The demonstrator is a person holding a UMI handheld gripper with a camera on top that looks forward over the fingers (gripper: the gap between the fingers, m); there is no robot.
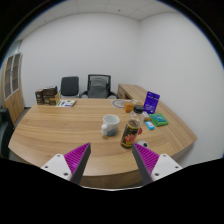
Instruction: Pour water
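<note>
Gripper (110,160): released, nothing between its pads.
Bottle (130,134): one o'clock, just ahead.
Cup (110,124): twelve, beside bottle.
Risk: off-centre approach may topple bottle, spilling.

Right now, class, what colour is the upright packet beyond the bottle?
Purple packet, beyond the bottle, seen in the gripper view.
</note>
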